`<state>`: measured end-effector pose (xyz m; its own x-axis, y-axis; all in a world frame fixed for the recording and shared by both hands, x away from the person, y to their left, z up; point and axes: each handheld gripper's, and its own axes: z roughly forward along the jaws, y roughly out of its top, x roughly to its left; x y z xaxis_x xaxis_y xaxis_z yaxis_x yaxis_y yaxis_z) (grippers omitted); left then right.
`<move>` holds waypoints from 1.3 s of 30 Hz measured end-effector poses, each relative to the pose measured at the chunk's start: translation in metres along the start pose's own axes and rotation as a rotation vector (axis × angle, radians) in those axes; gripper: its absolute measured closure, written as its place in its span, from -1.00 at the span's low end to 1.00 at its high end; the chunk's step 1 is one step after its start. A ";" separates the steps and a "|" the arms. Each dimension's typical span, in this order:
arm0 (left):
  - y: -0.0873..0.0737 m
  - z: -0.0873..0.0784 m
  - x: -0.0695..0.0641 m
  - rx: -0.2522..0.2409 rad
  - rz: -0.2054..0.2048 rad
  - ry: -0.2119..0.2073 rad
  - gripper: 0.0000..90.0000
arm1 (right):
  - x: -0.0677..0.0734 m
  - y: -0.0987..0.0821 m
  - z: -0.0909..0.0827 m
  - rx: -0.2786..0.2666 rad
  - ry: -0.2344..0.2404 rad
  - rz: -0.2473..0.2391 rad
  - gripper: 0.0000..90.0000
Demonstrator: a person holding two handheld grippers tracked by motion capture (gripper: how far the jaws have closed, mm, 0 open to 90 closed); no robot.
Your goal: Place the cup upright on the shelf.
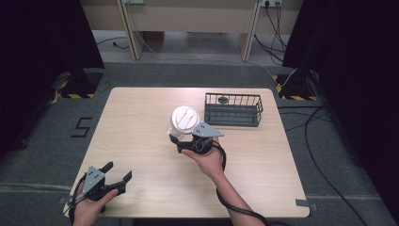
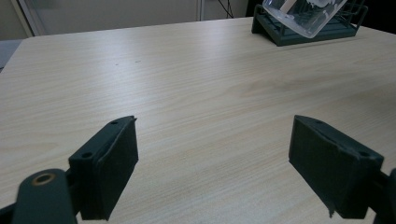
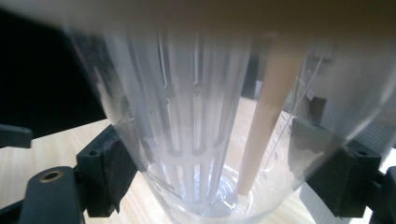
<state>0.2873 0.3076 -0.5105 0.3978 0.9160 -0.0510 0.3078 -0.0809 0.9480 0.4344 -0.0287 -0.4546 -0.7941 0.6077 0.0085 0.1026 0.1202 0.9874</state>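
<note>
Clear cup (image 1: 183,120) in right tongs (image 1: 181,137)

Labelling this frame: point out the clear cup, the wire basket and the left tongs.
clear cup (image 1: 184,118): high view, on its white lid.
wire basket (image 1: 233,109): high view, on its front bars.
left tongs (image 1: 116,171): high view, midway between the two open tips.

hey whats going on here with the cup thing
A person works at a wooden table with a gripper in each hand. The right gripper is shut on a clear plastic cup with a white lid, held lifted near the table's middle, just left of a dark wire basket. The left gripper sits open and empty near the table's front left corner.
</note>
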 end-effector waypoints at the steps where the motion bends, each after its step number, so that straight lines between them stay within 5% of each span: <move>1: 0.000 0.000 0.000 0.001 0.000 0.000 -0.66 | -0.002 0.000 -0.001 -0.001 -0.006 -0.006 -0.59; 18: 0.000 0.000 0.000 0.002 0.000 0.001 -0.66 | -0.031 0.000 -0.016 0.041 -0.068 0.000 -0.58; 39: 0.000 0.000 0.000 0.001 0.000 0.001 -0.66 | -0.065 0.001 -0.038 0.156 -0.172 0.031 -0.58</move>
<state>0.2874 0.3072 -0.5105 0.3966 0.9166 -0.0509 0.3086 -0.0809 0.9477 0.4635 -0.0978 -0.4486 -0.6764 0.7365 -0.0021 0.2272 0.2114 0.9506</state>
